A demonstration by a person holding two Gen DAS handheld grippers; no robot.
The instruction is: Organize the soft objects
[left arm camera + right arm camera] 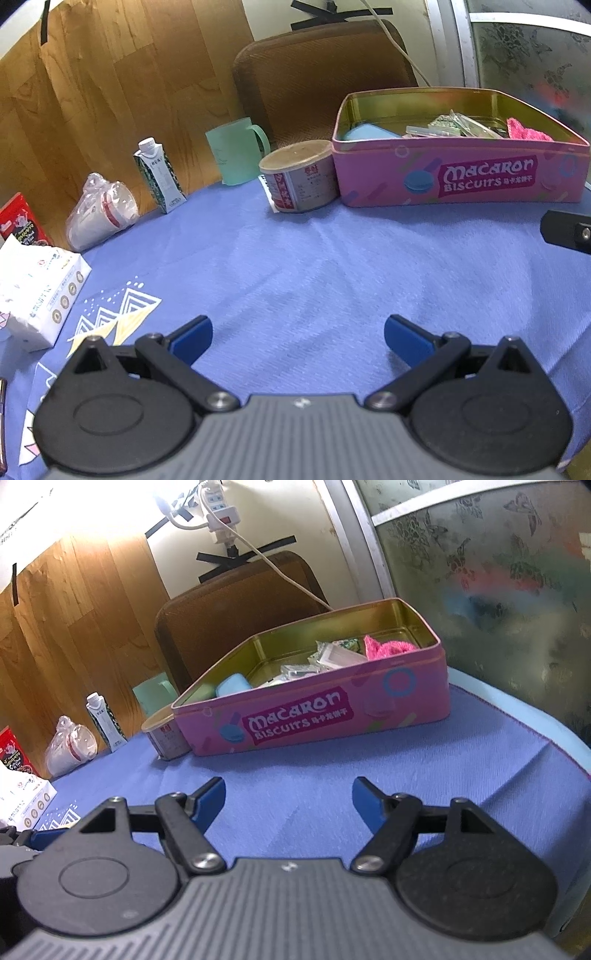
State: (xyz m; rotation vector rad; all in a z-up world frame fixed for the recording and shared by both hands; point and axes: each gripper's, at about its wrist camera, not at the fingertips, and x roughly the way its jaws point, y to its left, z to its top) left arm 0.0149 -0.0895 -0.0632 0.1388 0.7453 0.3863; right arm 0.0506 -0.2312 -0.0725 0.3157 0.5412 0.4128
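- Far left, the tissue pack (35,291) was lying on the blue cloth (295,266), left of your left gripper (298,338) and a little farther out. It looked like the only soft thing not yet put away, though I can't swear it was part of the job.
- Your left gripper had its jaws spread wide with nothing between them, just bare cloth underneath.
- Centre stretch of cloth in front of both tools was empty, so I'd say you were between items: either hunting for the next soft piece or nearly done.
- Your right gripper (289,797) was just as wide and empty, pointing at the pink biscuit tin (314,716), which sat well beyond its tips.
- Inside the tin, the blue sponge-like block (231,685) sat at the left end, crinkly packets in the middle, and the pink knitted cloth (384,647) at the far right end.
- If the tissue pack was next, you'd have needed to swing left and pinch it across its narrow side, gently.
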